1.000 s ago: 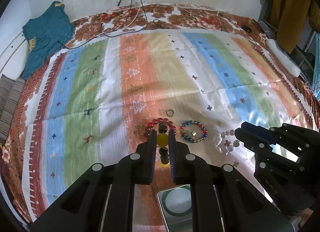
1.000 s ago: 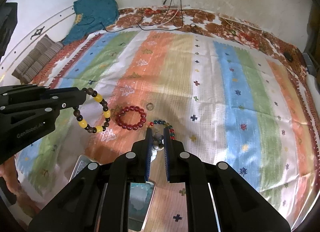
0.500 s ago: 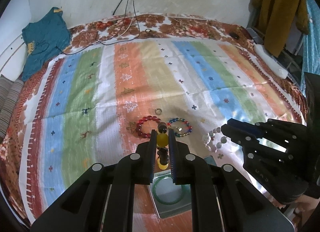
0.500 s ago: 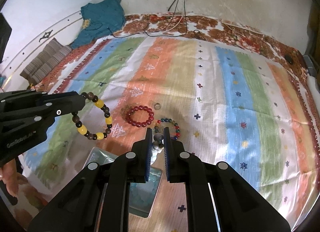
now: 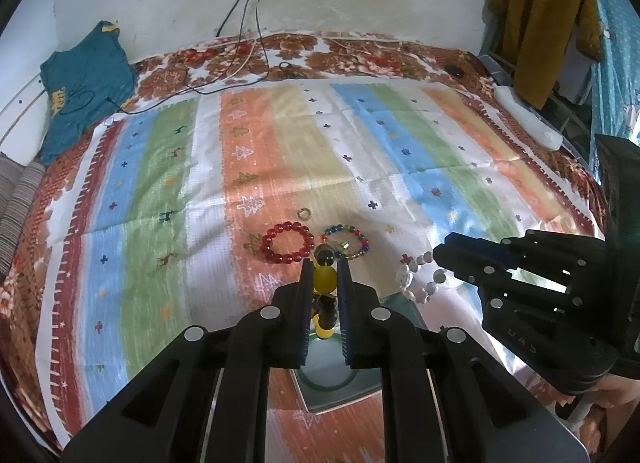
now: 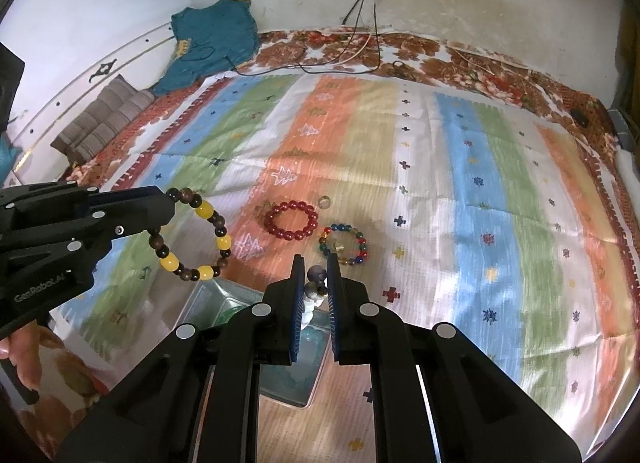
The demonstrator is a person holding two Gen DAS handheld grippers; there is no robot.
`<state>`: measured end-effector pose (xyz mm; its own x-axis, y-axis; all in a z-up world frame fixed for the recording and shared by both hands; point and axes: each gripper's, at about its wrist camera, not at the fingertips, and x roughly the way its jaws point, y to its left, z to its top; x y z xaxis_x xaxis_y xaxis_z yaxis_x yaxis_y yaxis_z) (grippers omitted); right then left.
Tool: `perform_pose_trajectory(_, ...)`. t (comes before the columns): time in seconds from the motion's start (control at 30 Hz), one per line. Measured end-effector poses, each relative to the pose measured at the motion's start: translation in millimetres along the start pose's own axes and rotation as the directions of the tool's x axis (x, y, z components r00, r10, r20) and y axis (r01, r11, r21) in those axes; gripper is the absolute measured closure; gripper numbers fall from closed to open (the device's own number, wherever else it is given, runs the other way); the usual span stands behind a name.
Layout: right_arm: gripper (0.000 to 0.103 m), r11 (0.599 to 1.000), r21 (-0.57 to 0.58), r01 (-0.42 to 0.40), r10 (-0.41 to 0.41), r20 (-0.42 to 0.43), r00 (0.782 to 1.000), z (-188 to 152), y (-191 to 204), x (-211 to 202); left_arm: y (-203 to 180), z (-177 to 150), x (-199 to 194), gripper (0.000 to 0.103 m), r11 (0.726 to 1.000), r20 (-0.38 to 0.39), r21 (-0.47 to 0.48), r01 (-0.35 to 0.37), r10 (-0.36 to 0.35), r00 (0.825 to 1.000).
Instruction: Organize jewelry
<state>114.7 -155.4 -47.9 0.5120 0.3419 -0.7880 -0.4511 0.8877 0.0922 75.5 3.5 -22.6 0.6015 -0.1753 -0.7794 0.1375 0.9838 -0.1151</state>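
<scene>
My left gripper (image 5: 325,277) is shut on a yellow-and-brown bead bracelet (image 5: 324,279), which hangs in the air in the right wrist view (image 6: 192,235). My right gripper (image 6: 316,283) is shut on a white-and-grey bead bracelet (image 6: 314,293), which also shows in the left wrist view (image 5: 418,277). Both are held above a shiny metal tray (image 5: 372,383) holding a green bangle (image 5: 320,381). A red bead bracelet (image 5: 287,242), a multicoloured bead bracelet (image 5: 346,241) and a small ring (image 5: 304,214) lie on the striped cloth beyond.
The striped cloth (image 5: 280,151) covers a bed with a floral sheet. A teal shirt (image 5: 84,79) and cables (image 5: 240,67) lie at the far side. A folded striped cloth (image 6: 104,119) lies at the left, and clothes (image 5: 540,15) hang at the right.
Both grippers have pulled back and up with their bracelets, so the tray has come further under them. The bracelets on the cloth have not moved.
</scene>
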Motion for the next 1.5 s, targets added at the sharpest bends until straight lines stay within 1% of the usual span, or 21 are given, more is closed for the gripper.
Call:
perform_pose_trajectory(0.57,0.091,1.000,-0.019,-0.023,0.022,-0.017,1.000,-15,8,-6,-11,-23,-16,0.092,0.999,0.010,0.029,0.026,-0.027,1.000)
perform_pose_trajectory(0.83,0.091,0.999,-0.021,-0.036,0.035,-0.025,0.999,-17,10,-5,-12,-27,-18,0.092,0.999,0.009,0.030,0.022,-0.022,1.000)
perform_pose_trajectory(0.93,0.091,0.999,-0.011,-0.035,0.034,-0.036,0.999,-17,9,-3,-13,-29,-16,0.091,1.000,-0.009,0.028,0.011,-0.011,1.000)
perform_pose_trajectory(1.0,0.088,1.000,-0.002,-0.018,0.018,-0.048,0.999,-18,7,0,-10,-29,-15,0.091,1.000,-0.012,0.017,-0.024,0.024,1.000)
perform_pose_trajectory(1.07,0.077,1.000,0.006,-0.002,0.002,-0.053,0.999,-17,4,1,-5,-28,-15,0.091,0.999,-0.010,0.002,-0.038,0.038,0.999)
perform_pose_trajectory(1.17,0.076,1.000,0.016,0.014,-0.013,-0.059,0.998,-18,-1,2,1,-25,-14,0.090,0.999,-0.012,-0.019,-0.048,0.048,0.999)
perform_pose_trajectory(1.23,0.076,1.000,0.019,0.023,-0.022,-0.060,0.998,-18,-2,2,4,-25,-13,0.086,0.998,-0.017,-0.029,-0.048,0.048,0.999)
perform_pose_trajectory(1.3,0.074,0.999,0.023,0.026,-0.024,-0.058,0.998,-18,-4,2,5,-24,-10,0.082,0.998,-0.022,-0.034,-0.054,0.053,0.998)
perform_pose_trajectory(1.4,0.071,0.999,0.027,0.031,-0.030,-0.056,0.998,-17,-5,2,10,-21,-5,0.079,0.997,-0.034,-0.047,-0.063,0.061,0.998)
perform_pose_trajectory(1.5,0.066,0.999,0.032,0.035,-0.034,-0.057,0.998,-16,-6,3,16,-20,0,0.075,0.995,-0.045,-0.063,-0.080,0.077,0.996)
